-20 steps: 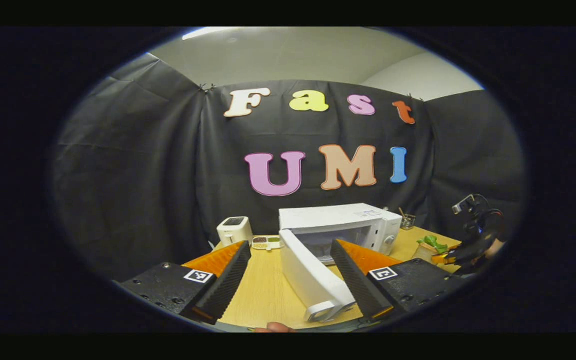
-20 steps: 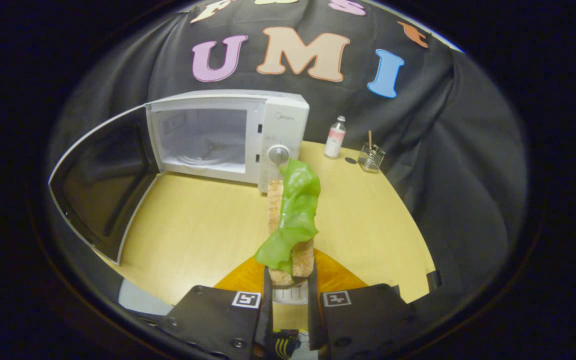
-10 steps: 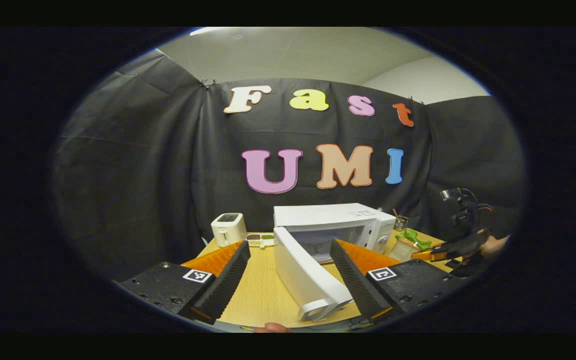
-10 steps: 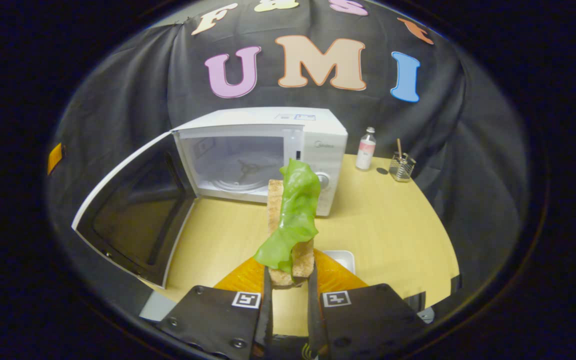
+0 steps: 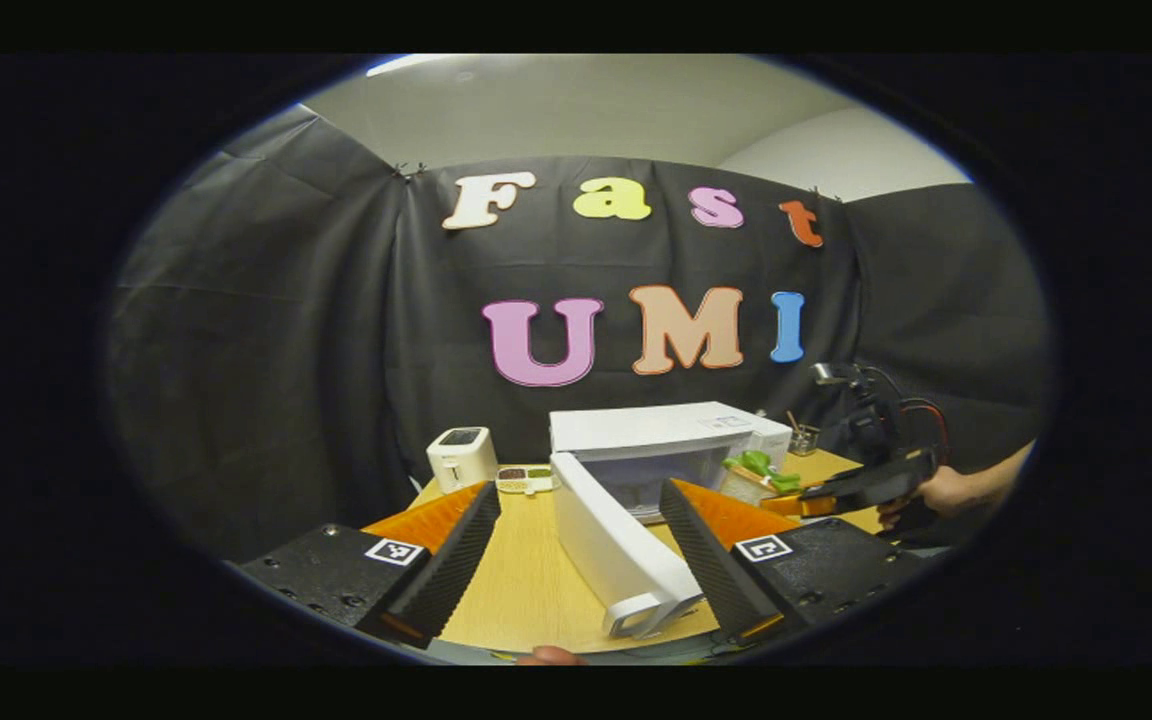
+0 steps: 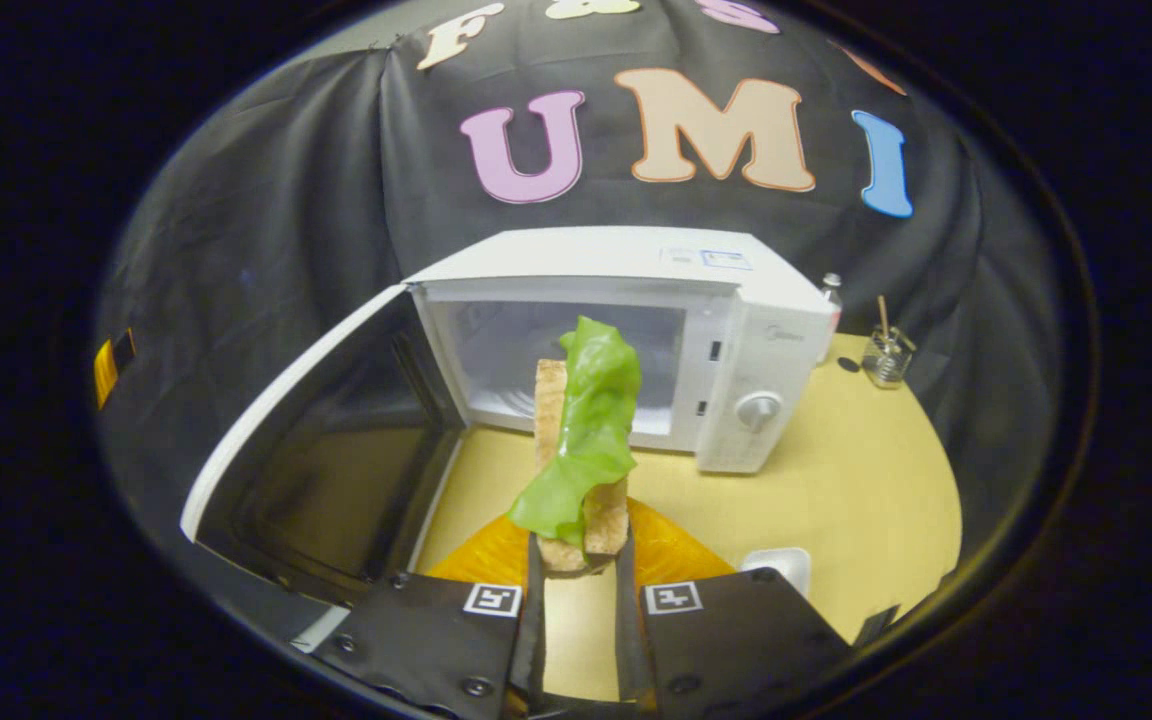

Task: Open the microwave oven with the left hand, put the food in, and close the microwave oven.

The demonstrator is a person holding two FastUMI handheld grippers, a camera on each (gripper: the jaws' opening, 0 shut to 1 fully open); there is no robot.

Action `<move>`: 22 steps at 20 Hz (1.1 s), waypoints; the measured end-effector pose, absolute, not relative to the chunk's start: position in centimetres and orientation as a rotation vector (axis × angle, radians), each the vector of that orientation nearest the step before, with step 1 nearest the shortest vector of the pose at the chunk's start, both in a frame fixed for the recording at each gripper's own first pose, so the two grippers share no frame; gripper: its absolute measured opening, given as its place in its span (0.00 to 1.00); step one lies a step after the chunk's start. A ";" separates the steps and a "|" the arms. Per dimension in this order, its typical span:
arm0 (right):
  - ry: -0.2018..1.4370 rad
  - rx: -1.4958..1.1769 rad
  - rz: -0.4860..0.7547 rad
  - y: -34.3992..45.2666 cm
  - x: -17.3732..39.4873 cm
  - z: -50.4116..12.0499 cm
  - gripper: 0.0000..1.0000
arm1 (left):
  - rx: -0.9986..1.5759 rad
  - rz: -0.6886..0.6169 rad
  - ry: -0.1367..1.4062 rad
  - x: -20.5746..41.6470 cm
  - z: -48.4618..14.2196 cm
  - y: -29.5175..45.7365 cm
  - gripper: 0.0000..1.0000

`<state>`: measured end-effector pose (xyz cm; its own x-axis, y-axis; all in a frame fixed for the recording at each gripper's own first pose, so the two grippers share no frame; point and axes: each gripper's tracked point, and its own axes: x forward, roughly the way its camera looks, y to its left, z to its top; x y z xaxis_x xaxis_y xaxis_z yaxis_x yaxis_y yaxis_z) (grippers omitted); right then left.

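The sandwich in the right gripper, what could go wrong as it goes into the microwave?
The lettuce leaf hangs loosely off the sandwich, so it may slip off or snag on the microwave opening. The open door stands close on the left, so the right gripper could bump it.

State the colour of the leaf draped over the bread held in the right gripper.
Bright green: the leaf lies over tan bread, seen best in the right gripper view.
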<state>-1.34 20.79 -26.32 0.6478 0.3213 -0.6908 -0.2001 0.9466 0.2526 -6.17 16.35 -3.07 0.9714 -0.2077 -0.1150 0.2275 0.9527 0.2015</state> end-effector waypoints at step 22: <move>0.908 0.956 -0.061 31.4 12.1 -34.8 0.30 | 0.197 -0.071 0.142 -7.3 -3.9 21.2 0.99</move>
<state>12.09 31.36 -34.81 0.6425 0.3296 -0.6918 0.4197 0.6040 0.6776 -7.28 21.23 -3.93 0.9875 -0.0559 -0.1473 0.0837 0.9782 0.1898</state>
